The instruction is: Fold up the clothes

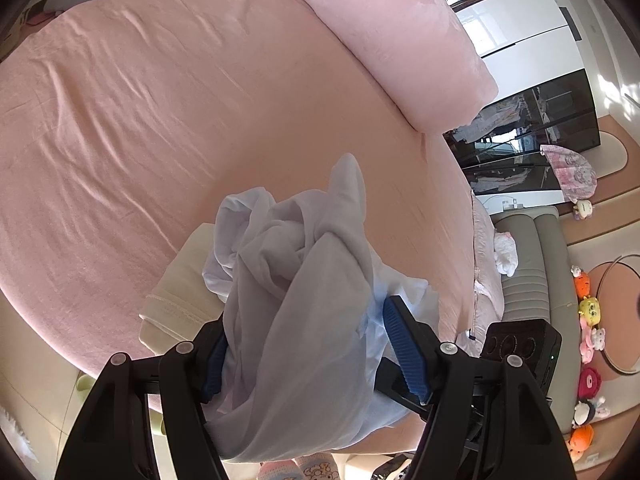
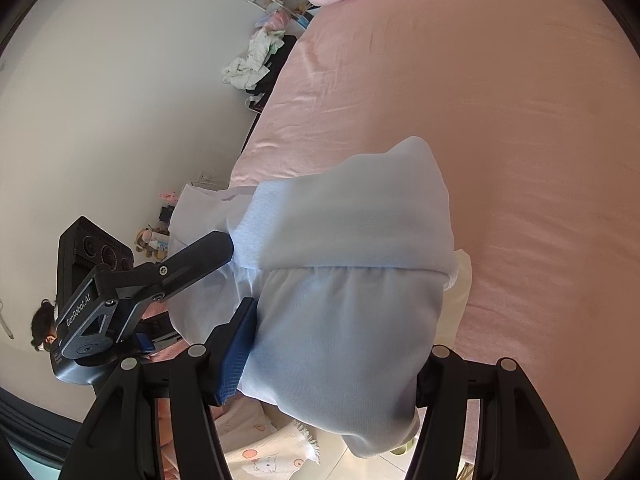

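A pale blue garment (image 1: pixel 296 288) hangs bunched over the near edge of the pink bed (image 1: pixel 160 120). My left gripper (image 1: pixel 306 320) is shut on one bunch of it, and the blue pads (image 1: pixel 404 348) press into the fabric. In the right wrist view, the same garment (image 2: pixel 340 320) shows a ribbed band (image 2: pixel 344 224). My right gripper (image 2: pixel 340 332) is shut on it; one blue pad (image 2: pixel 236 356) shows and the other finger is hidden by cloth. A cream folded garment (image 1: pixel 176 300) lies on the bed under the blue one.
A pink pillow (image 1: pixel 400 40) lies at the bed's far right. Beyond the bed stand a grey sofa (image 1: pixel 532 264), plush toys (image 1: pixel 588 320) and a dark glass cabinet (image 1: pixel 520 128). Loose clothes (image 2: pixel 252 60) are piled by the wall. A printed mat (image 2: pixel 260 452) covers the floor below.
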Demonstrator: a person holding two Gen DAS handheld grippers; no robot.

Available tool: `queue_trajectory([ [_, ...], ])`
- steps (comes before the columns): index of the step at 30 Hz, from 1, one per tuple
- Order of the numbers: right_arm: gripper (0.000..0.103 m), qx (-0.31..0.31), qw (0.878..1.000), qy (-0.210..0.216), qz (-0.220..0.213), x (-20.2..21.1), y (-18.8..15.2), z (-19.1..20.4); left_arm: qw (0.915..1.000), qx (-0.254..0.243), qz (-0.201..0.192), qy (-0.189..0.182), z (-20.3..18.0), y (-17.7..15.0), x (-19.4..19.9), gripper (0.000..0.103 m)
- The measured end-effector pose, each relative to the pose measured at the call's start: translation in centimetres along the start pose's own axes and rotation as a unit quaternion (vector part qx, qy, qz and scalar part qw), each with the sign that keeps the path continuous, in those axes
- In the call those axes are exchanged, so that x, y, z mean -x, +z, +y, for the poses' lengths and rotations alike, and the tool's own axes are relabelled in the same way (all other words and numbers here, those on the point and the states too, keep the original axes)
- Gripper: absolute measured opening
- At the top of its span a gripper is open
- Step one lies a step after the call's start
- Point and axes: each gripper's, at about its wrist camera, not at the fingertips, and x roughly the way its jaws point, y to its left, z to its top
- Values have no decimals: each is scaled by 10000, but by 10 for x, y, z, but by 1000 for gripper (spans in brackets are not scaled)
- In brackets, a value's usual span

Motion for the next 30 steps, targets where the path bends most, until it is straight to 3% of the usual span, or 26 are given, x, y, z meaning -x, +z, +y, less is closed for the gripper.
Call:
queue_trajectory([
  [7, 62, -729, 9961, 478, -100, 7, -8, -19, 9991, -348, 57, 215, -15, 12, 3, 66],
  [14, 63, -1115, 9925, 472, 184, -12, -18, -44, 9980, -163, 85, 609, 11, 13, -17, 66],
  [21, 63, -622, 9973, 386, 63, -13, -20, -32, 9988, -107, -241, 410, 17, 6, -4, 68],
  [26, 63, -798, 9950, 592, 15, -14, -17, -41, 9973, -156, -715, 47, 7, -2, 30, 70],
  [28, 63, -825, 9943, 682, 0, -14, -16, -42, 9957, -337, -824, 243, 4, -5, 32, 84],
  [30, 63, -811, 9943, 697, 19, -13, -16, -41, 9933, -524, -921, 469, 2, -9, 34, 85],
])
